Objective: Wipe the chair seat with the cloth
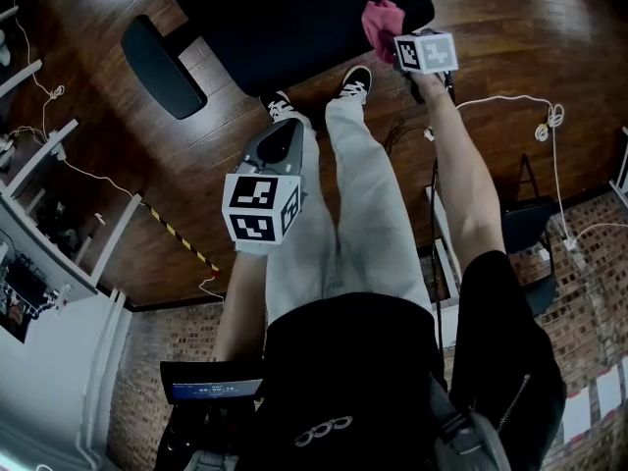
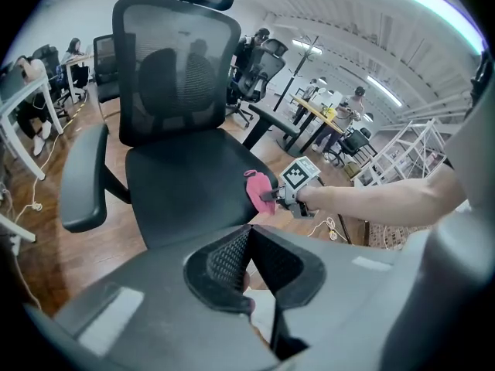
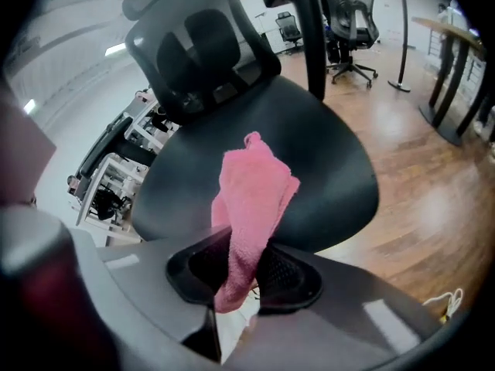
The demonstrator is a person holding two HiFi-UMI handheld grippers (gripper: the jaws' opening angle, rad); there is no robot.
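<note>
A black office chair with a mesh back and padded seat [image 1: 294, 13] stands at 12 o'clock from the person on a dark wooden plank floor [image 1: 128, 165]. The right claw [image 1: 395, 35] is clamped on a pink terry cloth [image 1: 381, 20], which sits at the seat's near edge, about 1 o'clock in the head view. In the right gripper view the cloth [image 3: 251, 199] is pinched between the two pads of that claw [image 3: 244, 265] and rises in a loose fold in front of the seat [image 3: 325, 153] (whether the fabric presses on the cushion cannot be told). The left claw [image 1: 282, 130] is held back from the chair, at 7 o'clock from the cloth, above the person's pale trousers [image 1: 363, 214]. In its own view the left claw [image 2: 247, 257] has its jaws together with nothing between them, and beyond them lie the seat [image 2: 193, 184] and the cloth [image 2: 257, 189] at the seat's 4 o'clock edge. One armrest [image 1: 162, 65] shows at 10 o'clock
</note>
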